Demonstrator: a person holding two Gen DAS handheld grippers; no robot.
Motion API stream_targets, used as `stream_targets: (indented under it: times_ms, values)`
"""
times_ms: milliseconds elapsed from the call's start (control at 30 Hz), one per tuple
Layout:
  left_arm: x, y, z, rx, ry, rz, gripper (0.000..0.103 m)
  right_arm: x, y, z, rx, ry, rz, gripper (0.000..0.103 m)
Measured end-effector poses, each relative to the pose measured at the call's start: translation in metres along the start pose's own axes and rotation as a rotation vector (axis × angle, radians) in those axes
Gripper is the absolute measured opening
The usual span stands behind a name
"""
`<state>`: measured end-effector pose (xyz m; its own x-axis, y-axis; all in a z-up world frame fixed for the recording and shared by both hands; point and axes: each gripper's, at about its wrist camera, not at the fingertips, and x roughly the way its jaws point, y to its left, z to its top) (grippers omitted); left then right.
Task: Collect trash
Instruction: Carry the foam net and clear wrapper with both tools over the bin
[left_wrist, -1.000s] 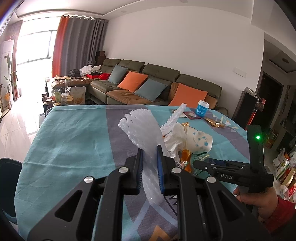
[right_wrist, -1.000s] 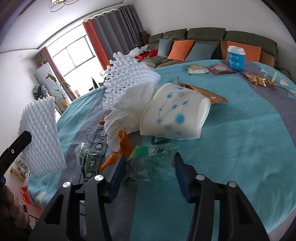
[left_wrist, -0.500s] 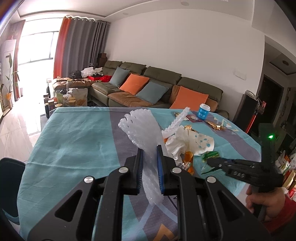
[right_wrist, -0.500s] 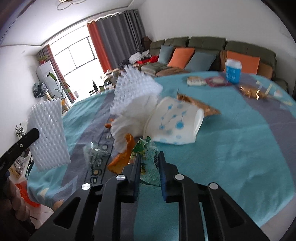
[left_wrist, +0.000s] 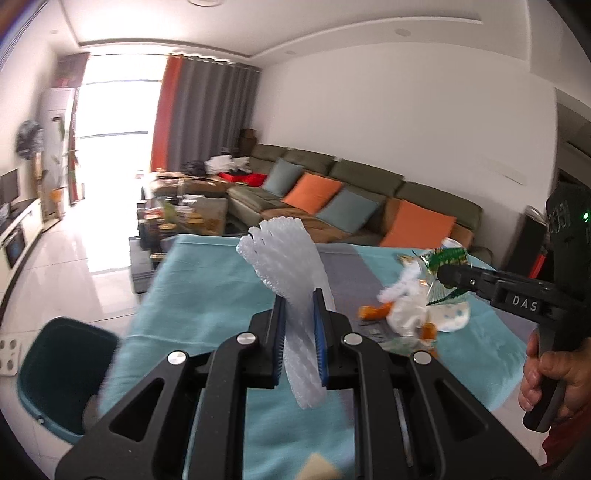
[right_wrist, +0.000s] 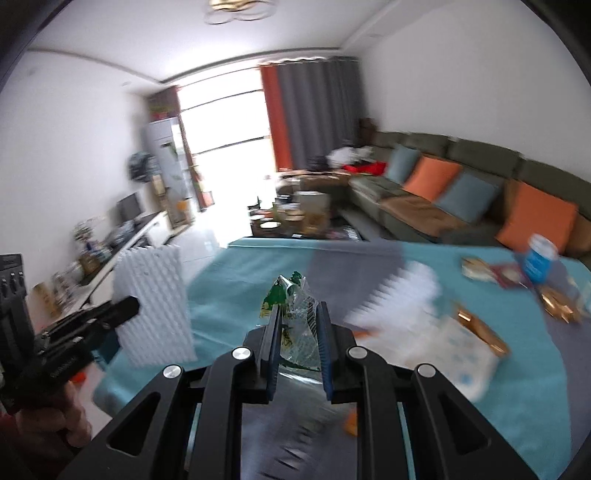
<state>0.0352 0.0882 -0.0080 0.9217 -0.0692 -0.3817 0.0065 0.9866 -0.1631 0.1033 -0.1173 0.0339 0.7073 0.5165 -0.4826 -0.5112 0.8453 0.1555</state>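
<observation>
The left tool (left_wrist: 298, 332) is clamped narrow on a white foam fruit net (left_wrist: 291, 280), whose long axis runs up and away from the jaws toward twelve o'clock. The right tool (right_wrist: 298, 334) has just been closing and now pinches a crinkled green-and-clear snack wrapper (right_wrist: 293, 317), lifted clear of the table (left_wrist: 207, 295). In the left wrist view that wrapper hangs at about three o'clock from the foam net.

Both loads now need a bin. A teal container (left_wrist: 62, 369) sits on the floor off the table edge at about eight o'clock from the left tool; it may be the bin, though the blur leaves that unsure. If so, the left hand is the nearer.

More litter stays on the table: a white paper heap (right_wrist: 439, 343), a blue-lidded tub (right_wrist: 540, 260).
</observation>
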Motion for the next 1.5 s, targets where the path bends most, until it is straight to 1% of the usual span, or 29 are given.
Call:
stream_targets:
  times_ms: [100, 167, 200, 233, 400, 567, 700, 767, 833, 1000, 1200, 1333, 1500]
  values:
    - [-0.013, 0.021, 0.001, -0.021, -0.014, 0.066, 0.014, 0.015, 0.031, 0.010, -0.053, 0.002, 0.078, 0.017]
    - [-0.022, 0.040, 0.000, -0.040, -0.020, 0.122, 0.015, 0.025, 0.050, 0.014, -0.085, 0.009, 0.125, 0.017]
    - [-0.028, 0.051, -0.001, -0.051, -0.022, 0.157, 0.015, 0.032, 0.063, 0.018, -0.101, 0.015, 0.167, 0.017]
    - [-0.032, 0.059, -0.002, -0.060, -0.023, 0.181, 0.015, 0.036, 0.073, 0.020, -0.118, 0.018, 0.190, 0.017]
    - [-0.052, 0.108, -0.007, -0.100, -0.022, 0.324, 0.015, 0.071, 0.130, 0.031, -0.212, 0.064, 0.327, 0.017]
    - [-0.067, 0.142, -0.009, -0.131, -0.022, 0.417, 0.015, 0.102, 0.179, 0.041, -0.263, 0.117, 0.431, 0.017]
    - [-0.075, 0.166, -0.012, -0.155, -0.010, 0.469, 0.015, 0.128, 0.212, 0.045, -0.300, 0.167, 0.479, 0.017]
    - [-0.077, 0.173, -0.012, -0.156, -0.004, 0.489, 0.015, 0.143, 0.223, 0.043, -0.320, 0.194, 0.481, 0.017]
    - [-0.079, 0.180, -0.013, -0.160, 0.003, 0.503, 0.015, 0.158, 0.236, 0.042, -0.332, 0.239, 0.492, 0.017]
    - [-0.070, 0.196, -0.016, -0.195, 0.040, 0.525, 0.015, 0.184, 0.264, 0.032, -0.360, 0.302, 0.493, 0.017]
    - [-0.050, 0.216, -0.025, -0.246, 0.096, 0.524, 0.015, 0.212, 0.286, 0.021, -0.402, 0.382, 0.470, 0.017]
    - [-0.040, 0.226, -0.034, -0.268, 0.120, 0.520, 0.015, 0.230, 0.298, 0.012, -0.433, 0.420, 0.453, 0.018]
    - [-0.024, 0.240, -0.047, -0.320, 0.165, 0.507, 0.015, 0.245, 0.303, 0.004, -0.451, 0.475, 0.446, 0.018]
